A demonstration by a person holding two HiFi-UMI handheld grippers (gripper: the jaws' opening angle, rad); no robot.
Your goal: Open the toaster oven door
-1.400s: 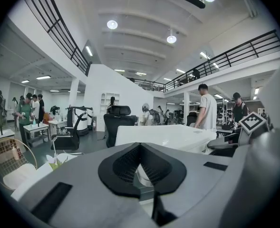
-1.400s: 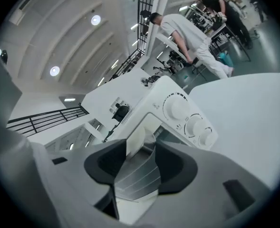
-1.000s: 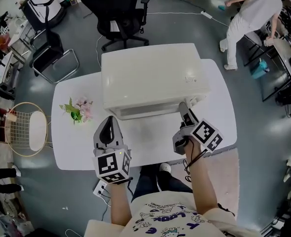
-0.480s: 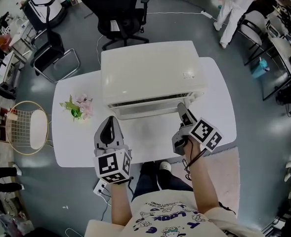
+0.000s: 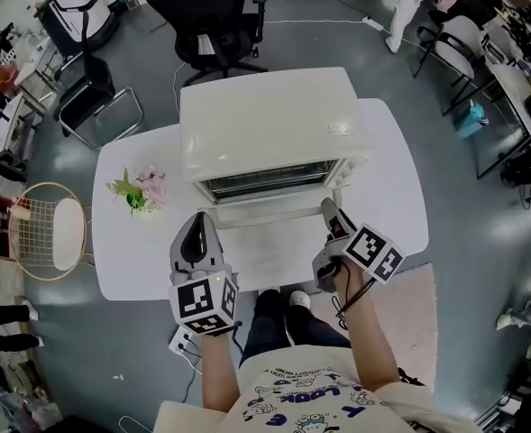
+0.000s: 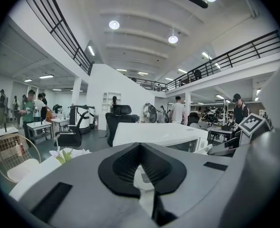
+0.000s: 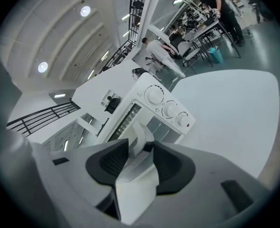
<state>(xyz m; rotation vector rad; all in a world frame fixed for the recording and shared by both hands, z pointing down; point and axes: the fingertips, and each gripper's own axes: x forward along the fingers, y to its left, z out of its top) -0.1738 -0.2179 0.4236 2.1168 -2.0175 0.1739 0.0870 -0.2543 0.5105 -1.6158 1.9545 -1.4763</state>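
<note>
While the right gripper [image 5: 329, 211] is closing its jaws on the door handle [image 7: 139, 137], the toaster oven [image 5: 270, 120] is standing on the table [image 5: 393, 197] with its door [image 5: 256, 213] partly lowered. The left gripper [image 5: 196, 234] is hovering with jaws together, empty. I am judging the handle stiff but smooth, so it is wanting a firm hold.

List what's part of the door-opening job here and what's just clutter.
Job: toaster oven; its door, partly open; door handle; right gripper, jaws closing on that handle.
Lying about: flowers; left gripper, idle; office chair; wire chair.
</note>
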